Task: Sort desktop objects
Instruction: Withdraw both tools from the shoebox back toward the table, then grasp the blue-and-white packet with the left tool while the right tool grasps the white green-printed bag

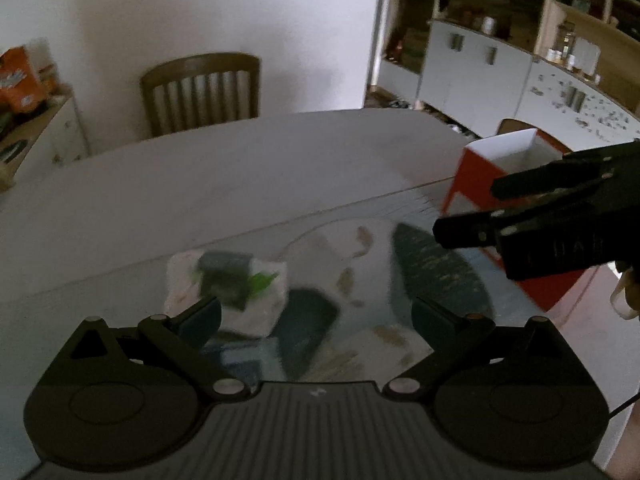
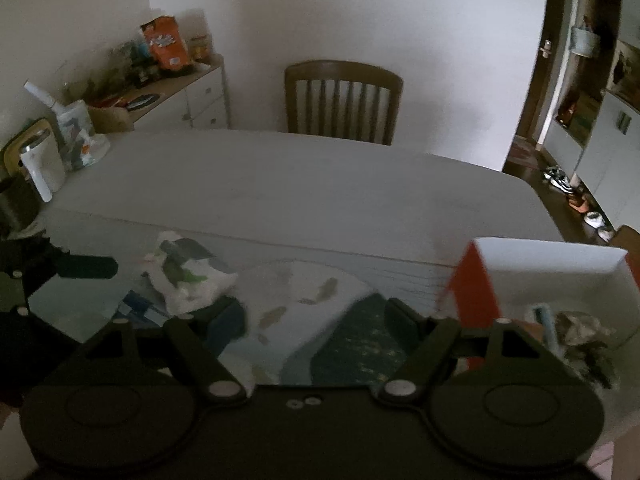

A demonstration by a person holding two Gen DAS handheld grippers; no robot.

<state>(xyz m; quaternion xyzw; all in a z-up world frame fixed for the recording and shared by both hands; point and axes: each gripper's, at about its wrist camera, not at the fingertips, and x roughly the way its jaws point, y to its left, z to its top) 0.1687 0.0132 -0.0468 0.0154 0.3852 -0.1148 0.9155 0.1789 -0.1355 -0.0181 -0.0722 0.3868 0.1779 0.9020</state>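
Note:
A white tissue packet with dark and green print (image 1: 234, 286) lies on the patterned mat (image 1: 360, 280), just ahead of my left gripper (image 1: 316, 316), which is open and empty. It also shows in the right wrist view (image 2: 188, 276), front left. My right gripper (image 2: 316, 328) is open and empty over the mat (image 2: 320, 312); it also shows in the left wrist view (image 1: 468, 208). A red and white box (image 2: 552, 280) stands at the right and holds several items (image 2: 580, 332). The box also shows in the left wrist view (image 1: 500, 176).
The white table (image 2: 300, 184) stretches ahead to a wooden chair (image 2: 344, 100). A sideboard with packets and bottles (image 2: 160, 64) stands at the left. A kettle and spray bottle (image 2: 48, 152) sit at the table's left edge. Cupboards (image 1: 500, 52) are at the right.

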